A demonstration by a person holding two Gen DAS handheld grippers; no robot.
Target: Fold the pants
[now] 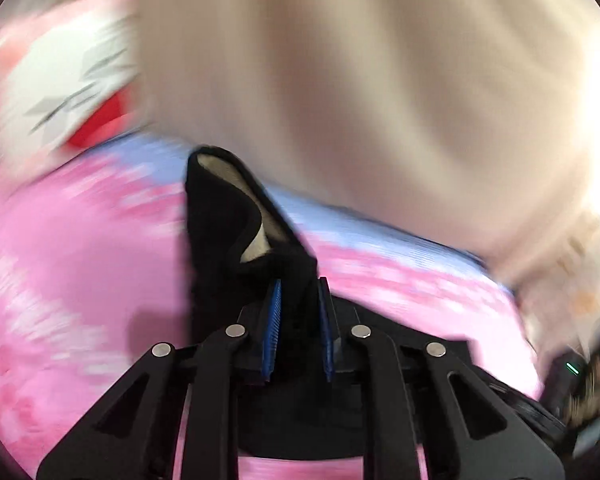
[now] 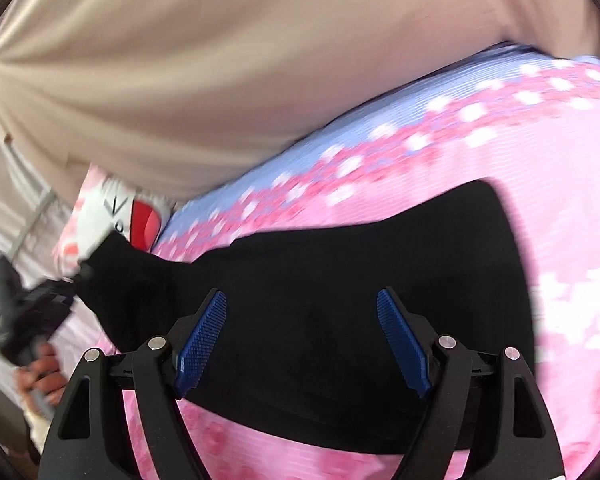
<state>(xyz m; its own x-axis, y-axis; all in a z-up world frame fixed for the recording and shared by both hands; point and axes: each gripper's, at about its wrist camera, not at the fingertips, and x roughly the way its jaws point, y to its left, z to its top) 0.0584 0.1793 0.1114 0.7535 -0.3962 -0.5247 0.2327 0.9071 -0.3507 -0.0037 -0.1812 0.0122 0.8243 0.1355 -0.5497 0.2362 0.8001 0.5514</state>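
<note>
Nearest the left wrist camera, the left gripper (image 1: 298, 300) has its blue pads pinched on a fold of the black pants (image 1: 236, 232), lifting that end clear of the pink flowered bedspread (image 1: 80, 260). Nearest the right wrist camera, the right gripper (image 2: 302, 312) hangs with its fingers spread wide over the pants (image 2: 360, 272), which lie flat across the bedspread (image 2: 560, 200). Farther off, a beige curtain-like cloth (image 2: 220, 60) hangs along the bedspread's far edge, beside a white-and-red pillow (image 2: 120, 208).
</note>
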